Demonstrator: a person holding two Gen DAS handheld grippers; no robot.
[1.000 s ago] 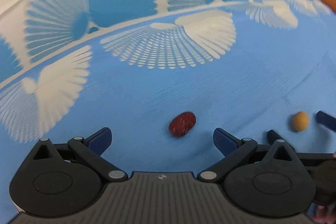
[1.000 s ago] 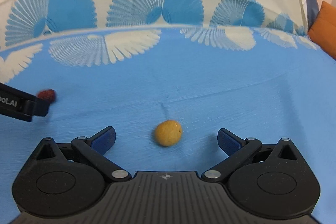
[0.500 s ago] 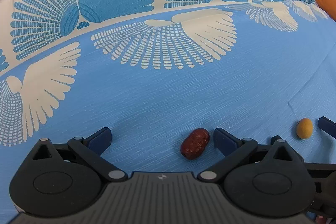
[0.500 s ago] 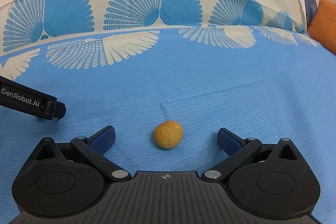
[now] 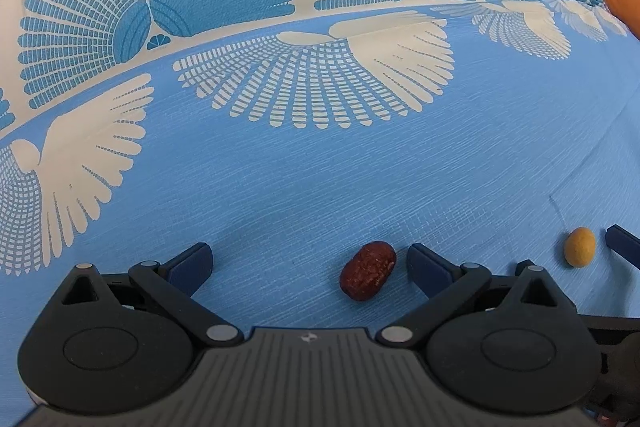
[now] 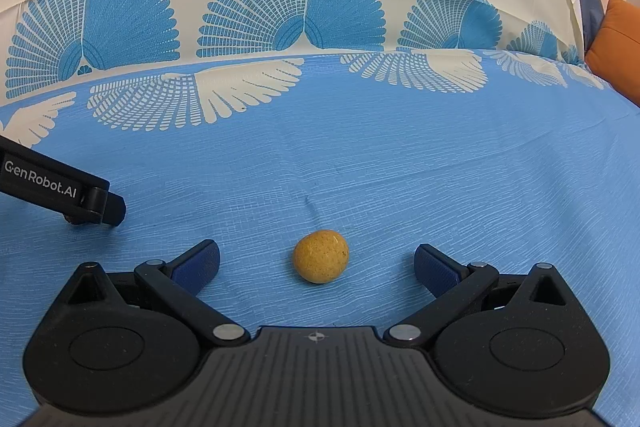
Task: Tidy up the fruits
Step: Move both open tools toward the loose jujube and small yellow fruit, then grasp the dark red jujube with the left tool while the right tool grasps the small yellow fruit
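Reaching for fruit on the blue cloth

I hold both tools low over the blue cloth (image 6: 400, 167). My left gripper (image 5: 308, 263), jaws apart, frames a red date (image 5: 367, 271); my right gripper (image 6: 316, 263), jaws apart, frames a yellow fruit (image 6: 321, 256).

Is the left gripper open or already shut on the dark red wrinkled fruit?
Open. The left gripper has its fingers spread wide; the dark red wrinkled fruit lies between them, nearer the right finger.

Date (image 5: 367, 271) lies on the bedspread (image 5: 320, 187) between the left tool's (image 5: 310, 261) fingers, nearer the right one; round fruit (image 6: 320, 256) lies centred between the right tool's (image 6: 318, 263) fingers.
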